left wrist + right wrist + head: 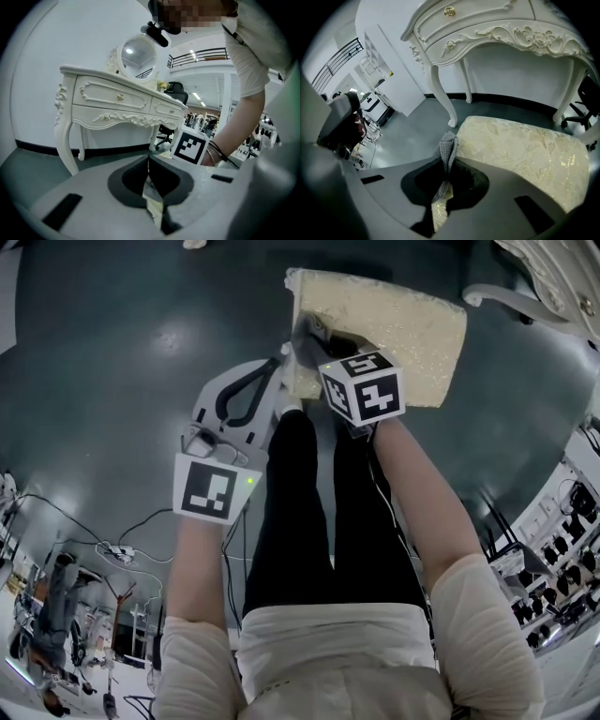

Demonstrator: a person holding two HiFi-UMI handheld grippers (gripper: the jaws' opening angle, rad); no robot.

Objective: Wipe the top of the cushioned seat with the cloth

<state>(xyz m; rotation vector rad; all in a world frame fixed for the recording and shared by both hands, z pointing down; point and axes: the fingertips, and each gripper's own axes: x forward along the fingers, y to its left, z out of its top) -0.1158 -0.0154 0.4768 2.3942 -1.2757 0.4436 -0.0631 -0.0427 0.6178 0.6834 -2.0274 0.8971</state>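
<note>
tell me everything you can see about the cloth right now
The cloth is grey with a fine waffle-like weave, soft and crumpled. It is bunched into an upright fold, pinched between the closed jaws of the right tongs. Its top pokes out past the tips and a strip trails down behind them. It sits at the left edge of the cream, leaf-patterned cushioned seat; whether it presses on the cushion cannot be told.

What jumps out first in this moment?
The gold-patterned cushioned seat stands out, before an ornate white dressing table. At the seat's edge the right gripper pinches a grey cloth; the left gripper is shut and empty beside it.
</note>
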